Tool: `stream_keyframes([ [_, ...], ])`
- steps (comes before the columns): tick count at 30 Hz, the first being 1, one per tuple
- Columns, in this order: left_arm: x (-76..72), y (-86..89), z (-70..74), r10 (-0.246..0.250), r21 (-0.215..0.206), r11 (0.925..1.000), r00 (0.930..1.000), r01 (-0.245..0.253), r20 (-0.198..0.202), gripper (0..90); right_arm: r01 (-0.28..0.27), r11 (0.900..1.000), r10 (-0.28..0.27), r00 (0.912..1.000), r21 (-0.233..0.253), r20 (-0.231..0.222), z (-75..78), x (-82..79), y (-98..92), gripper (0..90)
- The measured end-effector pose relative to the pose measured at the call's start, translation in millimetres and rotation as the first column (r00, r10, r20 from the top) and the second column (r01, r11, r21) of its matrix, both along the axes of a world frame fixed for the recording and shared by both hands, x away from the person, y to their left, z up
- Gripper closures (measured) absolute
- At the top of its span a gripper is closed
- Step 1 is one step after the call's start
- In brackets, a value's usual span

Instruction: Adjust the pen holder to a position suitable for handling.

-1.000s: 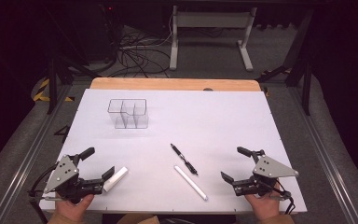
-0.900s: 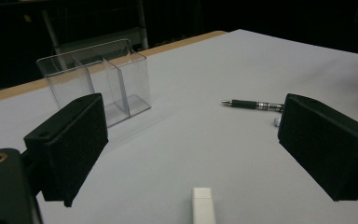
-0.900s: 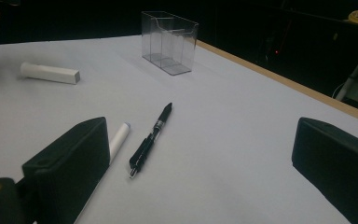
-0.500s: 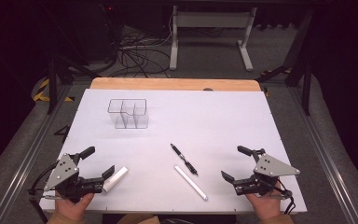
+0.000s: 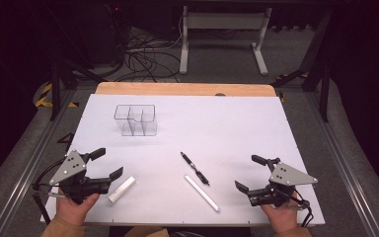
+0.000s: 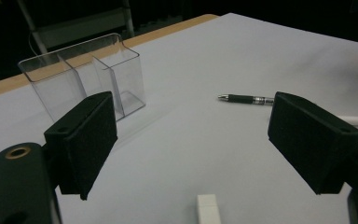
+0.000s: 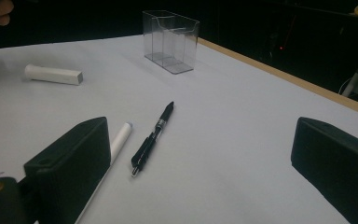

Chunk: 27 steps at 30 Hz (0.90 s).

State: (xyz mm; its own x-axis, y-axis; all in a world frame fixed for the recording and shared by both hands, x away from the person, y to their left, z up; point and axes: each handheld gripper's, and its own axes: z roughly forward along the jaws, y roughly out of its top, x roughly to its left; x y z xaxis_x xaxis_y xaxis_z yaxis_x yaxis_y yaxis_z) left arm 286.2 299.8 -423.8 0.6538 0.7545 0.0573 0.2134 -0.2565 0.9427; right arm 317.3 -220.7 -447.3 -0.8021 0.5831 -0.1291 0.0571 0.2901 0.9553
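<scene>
White rectangular eraser block [image 5: 122, 189] lies flat on my counter [image 5: 237, 128] just beside my left gripper [image 5: 102, 163], both grippers' jaws spread, apparently ready for pickup.

Laboratory test bay: loose black cables [image 5: 138, 59] are trailing across grey floor behind the white-covered wooden tabletop [image 5: 237, 128].
</scene>
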Motion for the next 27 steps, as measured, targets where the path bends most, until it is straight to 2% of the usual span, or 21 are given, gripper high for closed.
stream_keyframes([
  [2,4.4,-0.5,2.4,-0.009,0.007,0.9999,0.9999,0.009,-0.006,16.6,0.001,1.000,-0.001,1.0000,0.000,-0.003,-0.8,0.4,-0.6,5.0],
  [5,14.0,-0.8,5.8,-0.035,-0.007,0.9994,0.9991,0.035,-0.022,17.8,-0.002,1.000,0.002,0.9999,0.005,-0.017,-2.6,2.1,-0.8,5.0],
  [10,22.5,-0.3,11.1,-0.045,-0.008,0.9989,0.9987,0.045,-0.025,18.9,-0.001,1.000,0.001,0.9997,-0.011,-0.024,-6.1,2.0,-0.2,5.0],
  [13,32.4,0.4,16.5,-0.047,0.006,0.9989,0.9986,0.047,-0.025,19.1,0.007,1.000,-0.008,0.9994,-0.014,-0.033,-8.1,1.2,-2.2,5.0],
  [21,47.5,-2.2,22.3,-0.058,0.037,0.9976,0.9980,0.059,-0.026,19.1,0.018,1.000,-0.019,0.9988,-0.019,-0.045,-12.1,-2.4,-5.8,5.0],
  [27,55.2,-3.4,25.7,-0.063,0.036,0.9973,0.9971,0.064,-0.043,19.1,0.026,1.000,-0.027,0.9983,-0.016,-0.052,-13.9,-5.6,-8.5,5.0],
])
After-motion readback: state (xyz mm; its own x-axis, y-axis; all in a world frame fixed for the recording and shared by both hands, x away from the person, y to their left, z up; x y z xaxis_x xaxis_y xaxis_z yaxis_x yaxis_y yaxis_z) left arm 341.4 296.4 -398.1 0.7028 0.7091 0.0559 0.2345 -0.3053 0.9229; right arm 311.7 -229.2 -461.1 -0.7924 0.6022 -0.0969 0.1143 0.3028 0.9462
